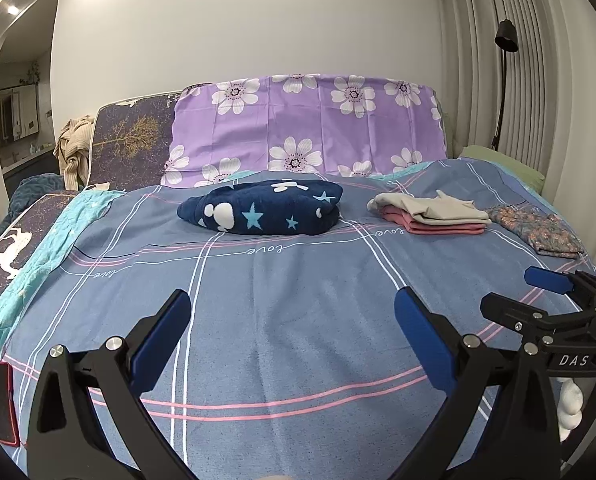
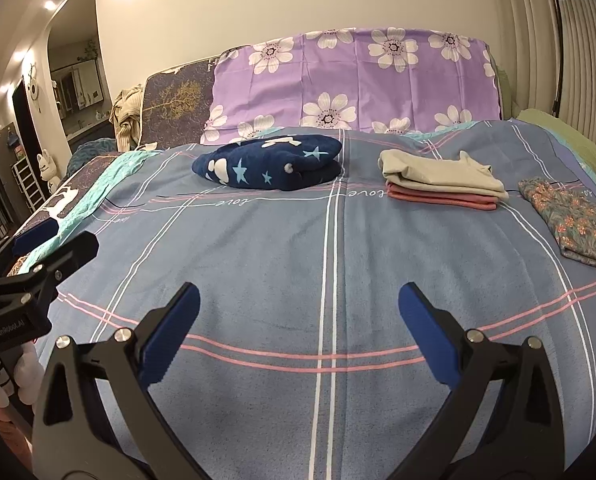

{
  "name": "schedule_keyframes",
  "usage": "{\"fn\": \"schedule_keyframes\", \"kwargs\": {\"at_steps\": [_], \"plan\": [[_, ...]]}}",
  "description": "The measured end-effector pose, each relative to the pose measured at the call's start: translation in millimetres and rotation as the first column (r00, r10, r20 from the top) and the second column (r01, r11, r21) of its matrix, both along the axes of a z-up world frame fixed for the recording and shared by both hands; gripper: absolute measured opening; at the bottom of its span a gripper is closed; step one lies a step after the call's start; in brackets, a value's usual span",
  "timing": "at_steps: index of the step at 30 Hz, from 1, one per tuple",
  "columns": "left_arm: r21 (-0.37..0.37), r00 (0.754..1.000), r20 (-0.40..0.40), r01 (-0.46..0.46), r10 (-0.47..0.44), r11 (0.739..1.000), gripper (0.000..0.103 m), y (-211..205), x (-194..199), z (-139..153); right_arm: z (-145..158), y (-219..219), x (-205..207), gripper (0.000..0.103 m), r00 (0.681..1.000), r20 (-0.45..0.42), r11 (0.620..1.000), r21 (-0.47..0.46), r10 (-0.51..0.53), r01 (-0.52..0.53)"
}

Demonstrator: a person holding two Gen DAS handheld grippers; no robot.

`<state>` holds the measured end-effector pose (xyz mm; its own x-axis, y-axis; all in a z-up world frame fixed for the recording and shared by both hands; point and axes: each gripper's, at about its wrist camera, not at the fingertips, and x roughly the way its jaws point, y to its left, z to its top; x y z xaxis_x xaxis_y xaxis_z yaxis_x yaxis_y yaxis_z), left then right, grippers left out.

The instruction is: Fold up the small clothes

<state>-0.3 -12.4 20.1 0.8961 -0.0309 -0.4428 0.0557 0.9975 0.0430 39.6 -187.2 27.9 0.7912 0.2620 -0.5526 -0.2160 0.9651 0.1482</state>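
Your bed [image 2: 298,264] fills both views, covered with a soft blue-grey sheet crossed by white and pink lines and printed with the word "love". Against the wall behind it leans a purple cover with big white flowers [image 2: 353,80], smooth and creased in squares, beside a darker panel with a gold tree print [image 2: 178,100].

On the far middle of the bed lies a plush navy bundle with stars [image 2: 270,162], rounded and thick, folded over on itself. To its right, well apart, you have a flat stack: a beige garment [image 2: 437,174] resting on a folded pink garment [image 2: 441,198], edges fairly square. Just beside the stack, further right, a thin floral garment [image 2: 577,224] lies flat with a slightly rumpled outline.

Your left gripper [image 1: 292,320] hovers over the bare near part of the sheet with its jaws wide apart and nothing between them; the blue fingers [image 1: 421,332] are ribbed pads on black arms. Your right gripper [image 2: 298,312] sits the same way, jaws spread and empty.

A red-edged phone [image 1: 4,400] lies flat at the near left of the bed.
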Motion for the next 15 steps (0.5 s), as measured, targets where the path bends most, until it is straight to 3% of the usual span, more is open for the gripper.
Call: {"fn": "schedule_keyframes", "kwargs": {"at_steps": [15], "plan": [[-0.01,0.999,-0.015,-0.032,0.031,0.999,0.102,9.2,4.2,-2.3,2.8,-1.5,7.0,0.101,1.0,-0.008,1.0,0.01,-0.011,0.011]]}}
